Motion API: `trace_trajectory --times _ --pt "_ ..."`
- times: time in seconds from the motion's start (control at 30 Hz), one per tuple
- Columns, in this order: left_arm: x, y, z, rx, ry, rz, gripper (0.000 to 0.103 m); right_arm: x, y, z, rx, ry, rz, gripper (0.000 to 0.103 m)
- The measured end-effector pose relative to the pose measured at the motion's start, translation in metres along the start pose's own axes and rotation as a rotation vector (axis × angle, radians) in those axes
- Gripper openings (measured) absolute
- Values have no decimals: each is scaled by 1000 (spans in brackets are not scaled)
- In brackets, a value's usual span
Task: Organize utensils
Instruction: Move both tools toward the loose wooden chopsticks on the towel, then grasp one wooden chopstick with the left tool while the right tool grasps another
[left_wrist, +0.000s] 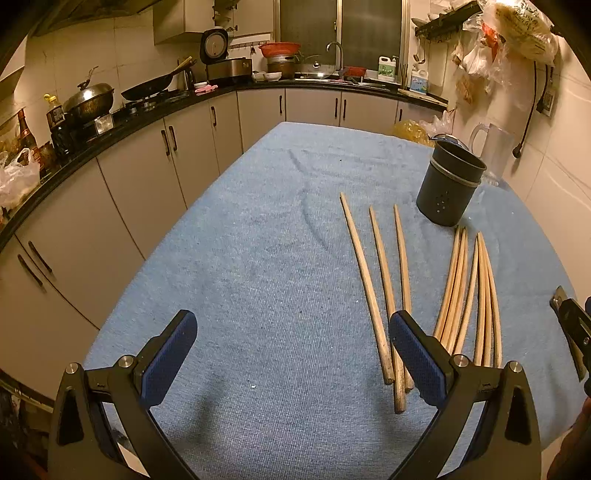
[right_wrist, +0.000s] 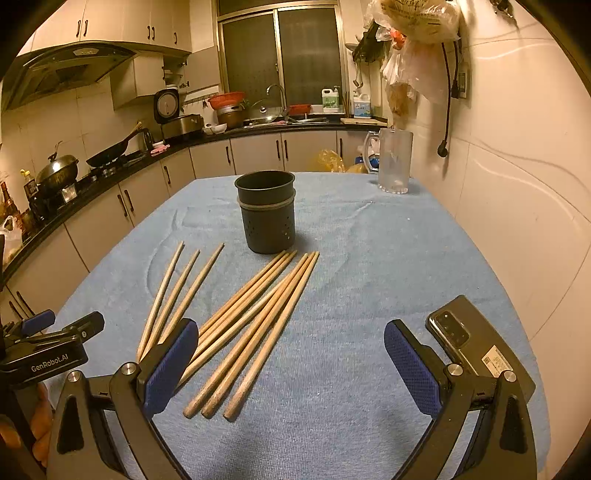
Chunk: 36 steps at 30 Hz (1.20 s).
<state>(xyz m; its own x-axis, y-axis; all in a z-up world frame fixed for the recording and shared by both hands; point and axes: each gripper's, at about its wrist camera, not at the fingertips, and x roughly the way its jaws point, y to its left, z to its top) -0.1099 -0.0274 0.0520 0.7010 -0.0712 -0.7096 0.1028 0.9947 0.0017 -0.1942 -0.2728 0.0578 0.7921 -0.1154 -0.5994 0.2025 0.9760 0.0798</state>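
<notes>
So, biggest stuff first:
Table: the table (right_wrist: 369, 258) was covered in a blue cloth and carried everything below.
Jug: a clear plastic jug (right_wrist: 394, 162) stood at the far edge, near the wall.
Holder: a dark round holder (right_wrist: 266, 218) with little holes stood upright mid-table, nothing sticking out of it.
Chopsticks: wooden chopsticks lay flat just in front of the holder, a loose three (right_wrist: 173, 295) on the left and a tighter bunch (right_wrist: 255, 325) beside them, tips almost touching the holder's base.
Phone: a dark phone (right_wrist: 476, 350) lay face down at the near right, right behind the right gripper's finger.
Left gripper: the left gripper (left_wrist: 291, 354) was spread wide and empty, with the three loose sticks just inside its right finger.
Right gripper: the right gripper (right_wrist: 290, 365) was wide and empty too, the butt ends of the bunch between its fingers.
</notes>
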Motion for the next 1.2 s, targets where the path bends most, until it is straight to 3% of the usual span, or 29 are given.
trace_trajectory --times 1.03,1.2 --pt "13 -2 0 10 45 -5 103 16 1 0 2 37 12 102" --pt "27 11 11 4 98 -26 103 23 -4 8 13 49 22 94"
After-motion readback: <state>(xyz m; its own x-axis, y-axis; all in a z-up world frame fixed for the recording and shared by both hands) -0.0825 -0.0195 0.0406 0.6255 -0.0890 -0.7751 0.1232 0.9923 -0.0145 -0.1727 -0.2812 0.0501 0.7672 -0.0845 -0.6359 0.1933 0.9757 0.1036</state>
